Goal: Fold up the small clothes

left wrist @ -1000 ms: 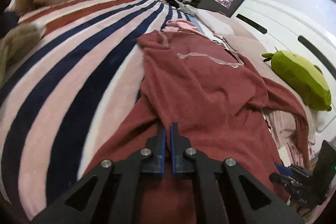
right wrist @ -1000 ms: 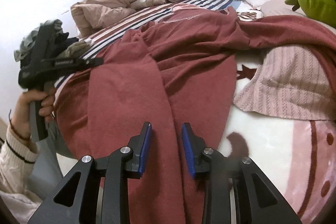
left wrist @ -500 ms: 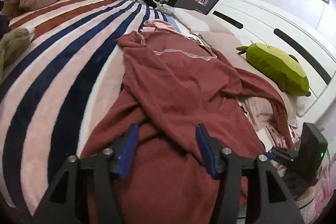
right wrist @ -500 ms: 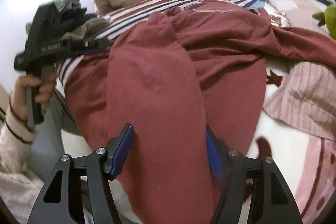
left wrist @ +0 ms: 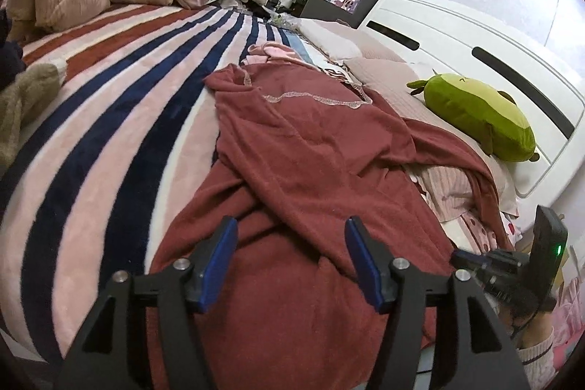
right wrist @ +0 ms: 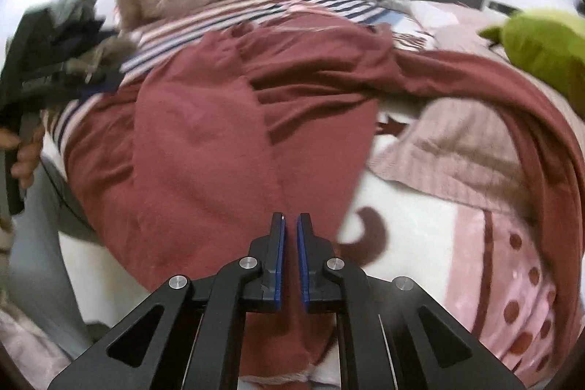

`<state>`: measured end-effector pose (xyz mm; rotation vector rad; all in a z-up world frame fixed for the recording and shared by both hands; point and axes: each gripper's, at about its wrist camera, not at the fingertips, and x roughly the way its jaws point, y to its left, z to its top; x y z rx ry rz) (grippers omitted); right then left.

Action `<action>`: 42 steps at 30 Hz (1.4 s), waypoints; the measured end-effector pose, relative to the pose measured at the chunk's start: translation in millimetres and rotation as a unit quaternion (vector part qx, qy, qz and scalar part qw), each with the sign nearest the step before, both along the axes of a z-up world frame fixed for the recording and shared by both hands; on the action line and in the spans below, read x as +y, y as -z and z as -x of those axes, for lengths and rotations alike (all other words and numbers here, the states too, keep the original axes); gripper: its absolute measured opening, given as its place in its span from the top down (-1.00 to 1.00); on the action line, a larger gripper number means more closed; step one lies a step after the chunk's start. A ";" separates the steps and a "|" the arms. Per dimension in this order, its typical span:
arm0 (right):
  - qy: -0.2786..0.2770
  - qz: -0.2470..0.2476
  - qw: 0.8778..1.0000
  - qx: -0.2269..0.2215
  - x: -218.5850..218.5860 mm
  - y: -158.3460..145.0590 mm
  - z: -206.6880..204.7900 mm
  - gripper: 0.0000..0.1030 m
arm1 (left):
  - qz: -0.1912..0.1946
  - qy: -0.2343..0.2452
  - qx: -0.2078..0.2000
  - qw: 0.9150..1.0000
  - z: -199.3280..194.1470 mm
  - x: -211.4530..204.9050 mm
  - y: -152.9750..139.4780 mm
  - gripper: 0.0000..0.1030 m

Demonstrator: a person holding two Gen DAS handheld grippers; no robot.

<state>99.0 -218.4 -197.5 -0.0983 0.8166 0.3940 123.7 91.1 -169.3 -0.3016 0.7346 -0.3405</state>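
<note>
The dark red garment (left wrist: pixel 310 170) is lying rumpled across the bed, filling the middle and lower part of both views, with its lace-trimmed end toward the upper middle of the left wrist view and one long limb trailing to the right under the green plush toy (left wrist: pixel 479 119). It is resting partly on the striped blanket (left wrist: pixel 109 119) at the left of the frame and partly on a pink ribbed cloth (right wrist: pixel 457 148) at the right.

The left gripper (left wrist: pixel 289 262) is hovering over the near part of the garment at the bottom of its frame, its fingers spread and opening further, with nothing pinched between them. The right gripper (right wrist: pixel 289 243) is sitting at the bottom centre of its frame with its fingers pressed together over the near hem; whether any fabric is caught between them I cannot tell, since the pads show only a thin gap.

The risks from here look like these. If the right fingers have closed on nothing, lifting will leave the hem behind. If they have bitten through to the cream blanket (right wrist: pixel 409 243) underneath, that will be dragged up too. The crossed layers may also be folding in crooked, because the garment is not yet flat.
</note>
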 end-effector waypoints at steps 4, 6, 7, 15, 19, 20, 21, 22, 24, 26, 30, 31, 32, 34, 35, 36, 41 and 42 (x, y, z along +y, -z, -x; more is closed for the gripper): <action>0.115 -0.062 0.991 -0.016 -64.8 -11.4 0.4 0.36 | -0.009 0.006 -0.016 1.000 3.4 -4.7 -10.0 -0.34; 0.153 -0.067 0.986 -0.027 -88.1 -13.9 3.3 0.15 | -0.010 0.009 -0.020 1.000 3.1 -7.1 -13.3 -0.34; 0.174 -0.069 0.982 -0.034 -99.4 -14.8 6.4 -0.05 | -0.010 0.010 -0.021 1.000 2.5 -8.5 -14.4 -0.34; 0.243 -0.159 0.957 -0.004 -161.4 9.5 12.0 -0.53 | -0.010 0.002 -0.018 1.000 -2.5 -17.7 -15.7 -0.43; 0.272 -0.184 0.943 -0.050 -171.8 4.7 11.6 -0.61 | -0.022 0.005 -0.022 1.000 -1.2 -25.3 -20.6 -0.44; 0.289 -0.186 0.937 -0.065 -175.4 2.4 10.2 -0.66 | -0.024 0.005 -0.023 0.999 -0.7 -25.7 -21.6 -0.45; 0.297 -0.193 0.932 -0.071 -179.2 2.1 8.5 -0.70 | -0.026 0.004 -0.024 0.999 -0.2 -25.6 -22.7 -0.45; 0.305 -0.211 0.926 -0.074 -186.1 3.1 5.9 -0.70 | -0.028 0.002 -0.025 0.999 -0.1 -25.1 -23.1 -0.45; 0.316 -0.248 0.912 -0.080 -197.6 5.5 1.4 -0.70 | -0.029 -0.002 -0.025 0.999 0.1 -24.0 -23.7 -0.46; 0.329 -0.272 0.899 -0.098 -207.5 3.9 1.5 -0.70 | -0.029 -0.006 -0.024 0.999 -0.1 -22.6 -23.6 -0.46; 0.361 -0.266 0.886 -0.121 -215.5 -2.5 -5.4 -0.54 | -0.028 -0.009 -0.022 0.999 -1.0 -22.6 -23.7 -0.46; 0.373 -0.251 0.884 -0.124 -215.2 -4.6 -7.0 -0.18 | -0.029 -0.009 -0.022 0.999 -1.1 -22.6 -23.8 -0.46; 0.379 -0.243 0.884 -0.126 -214.5 -6.2 -8.9 0.00 | -0.028 -0.009 -0.023 0.999 -0.7 -22.6 -24.0 -0.46; 0.382 -0.232 0.885 -0.135 -210.2 -10.8 -12.6 0.59 | -0.029 -0.009 -0.025 0.999 -0.2 -22.3 -24.5 -0.46; 0.382 -0.225 0.885 -0.144 -207.3 -13.8 -11.5 0.69 | -0.029 -0.010 -0.026 0.999 0.3 -21.4 -24.5 -0.46; 0.379 -0.216 0.886 -0.157 -203.9 -18.3 -8.8 0.83 | -0.030 -0.011 -0.027 0.999 0.8 -20.3 -24.7 -0.46; 0.319 -0.199 0.895 -0.241 -178.2 -54.0 4.5 0.90 | -0.018 -0.016 -0.035 0.999 4.8 -10.5 -25.4 -0.46; 0.305 -0.194 0.897 -0.255 -171.9 -64.0 6.9 0.90 | -0.016 -0.015 -0.036 0.999 5.6 -8.6 -25.7 -0.46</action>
